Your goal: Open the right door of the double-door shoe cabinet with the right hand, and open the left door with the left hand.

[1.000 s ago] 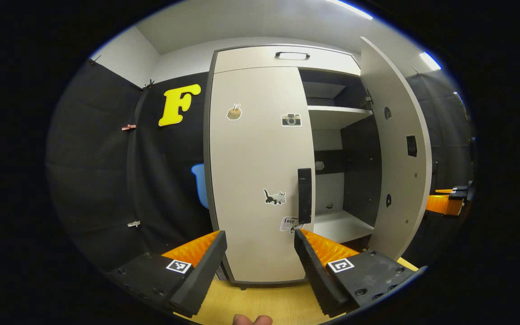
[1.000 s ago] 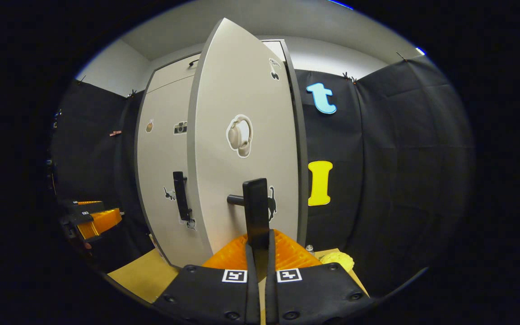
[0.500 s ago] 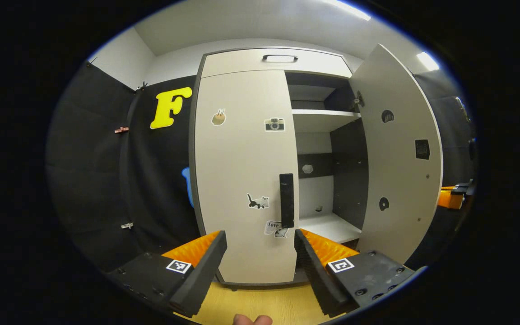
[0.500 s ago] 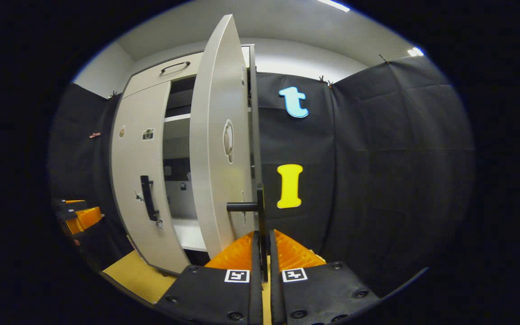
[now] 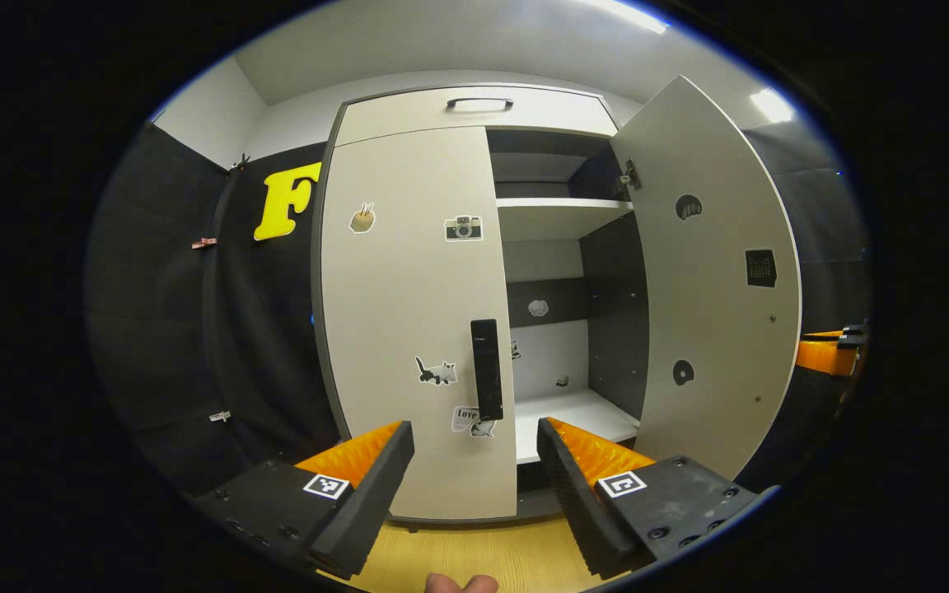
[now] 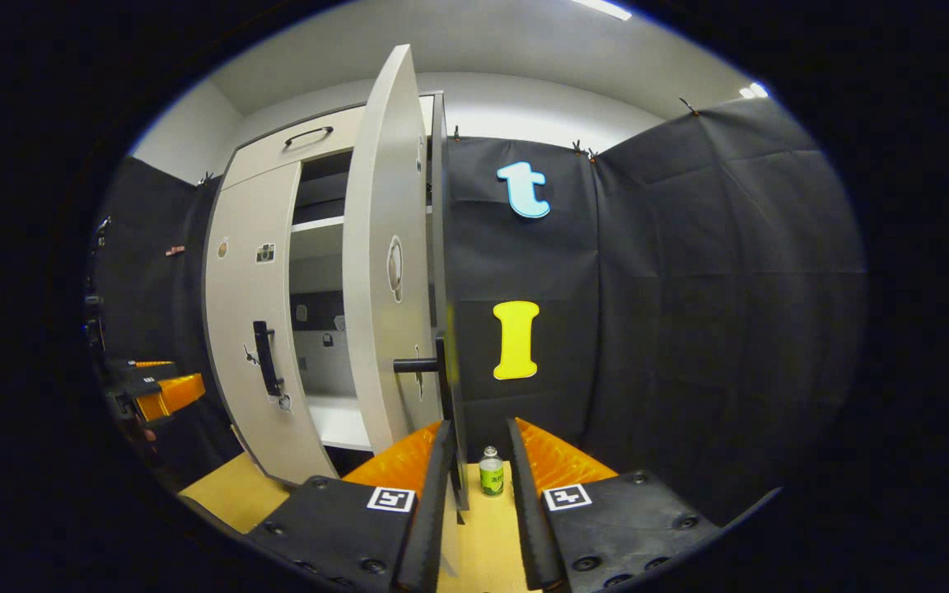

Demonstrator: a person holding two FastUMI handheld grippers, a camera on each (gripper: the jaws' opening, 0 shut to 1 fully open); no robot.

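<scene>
Fingers of the left gripper (image 5: 474, 486) are held wide apart with nothing between them, and the closed left door (image 5: 413, 329) of the shoe cabinet (image 5: 474, 111) is seen straight ahead of them. Its dark vertical handle (image 5: 486, 369) stands just above and ahead of the gap between the fingers, not touched by either. To the right of that handle the cabinet's interior is exposed, with a white upper shelf (image 5: 561, 216) and a white lower shelf (image 5: 573, 412). Farther right the right door (image 5: 709, 296) is swung out, its inner face turned toward the left gripper. In the right gripper view, the right gripper (image 6: 479, 486) is parted a little, and the right door's handle (image 6: 446, 387) rises just inside its left finger; whether that finger touches it cannot be told. A small bottle (image 6: 490, 472) is seen on the yellow floor (image 6: 236, 494) ahead, between the two fingers.
</scene>
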